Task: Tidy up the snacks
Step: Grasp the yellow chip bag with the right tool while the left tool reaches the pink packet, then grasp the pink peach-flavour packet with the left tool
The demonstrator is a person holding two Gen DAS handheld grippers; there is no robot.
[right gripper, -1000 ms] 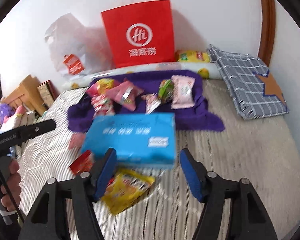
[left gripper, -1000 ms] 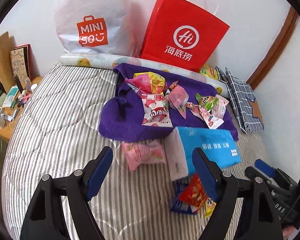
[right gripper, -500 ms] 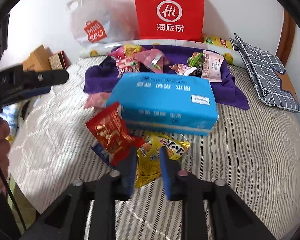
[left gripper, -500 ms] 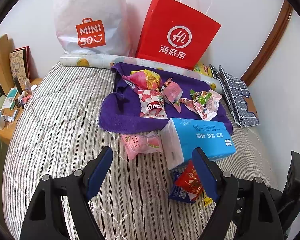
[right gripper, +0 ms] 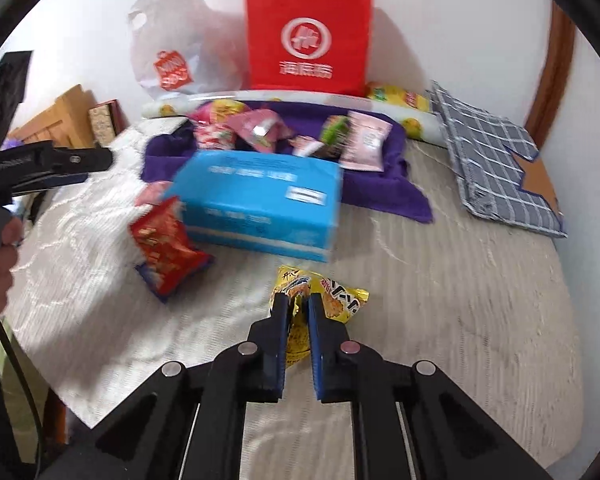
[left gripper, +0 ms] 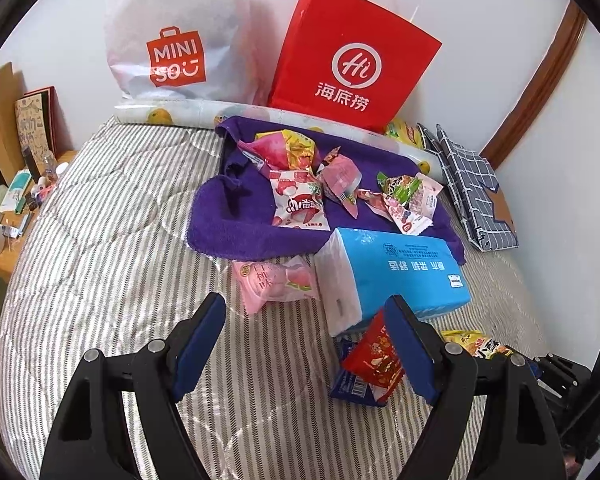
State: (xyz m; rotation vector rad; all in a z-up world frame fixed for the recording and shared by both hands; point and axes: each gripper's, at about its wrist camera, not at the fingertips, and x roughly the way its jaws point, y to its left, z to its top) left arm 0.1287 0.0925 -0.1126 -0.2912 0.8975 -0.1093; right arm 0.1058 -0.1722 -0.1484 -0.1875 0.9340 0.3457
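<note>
My right gripper [right gripper: 299, 305] is shut on a yellow snack packet [right gripper: 332, 298], pinching its near edge just above the striped bed. Left of it lie a red snack packet [right gripper: 162, 246] and a blue tissue pack [right gripper: 260, 204]. Several more snack packets [left gripper: 300, 188] are scattered on a purple towel [left gripper: 228, 224] further back. My left gripper [left gripper: 305, 322] hangs open above the bed; a pink packet [left gripper: 270, 280] lies just beyond its fingers and the red snack packet [left gripper: 374, 360] shows beside its right finger. The yellow snack packet [left gripper: 478, 346] peeks out at the right.
A red paper bag [left gripper: 352, 60] and a white plastic bag [left gripper: 176, 32] stand against the wall behind a rolled mat [left gripper: 172, 114]. A checked grey cloth [right gripper: 496, 168] lies at the right. A cluttered wooden side table [left gripper: 16, 208] borders the bed on the left.
My right gripper closed from open onto the yellow packet and pulled it out to the right, away from the tissue pack. The left gripper's view barely changed.
</note>
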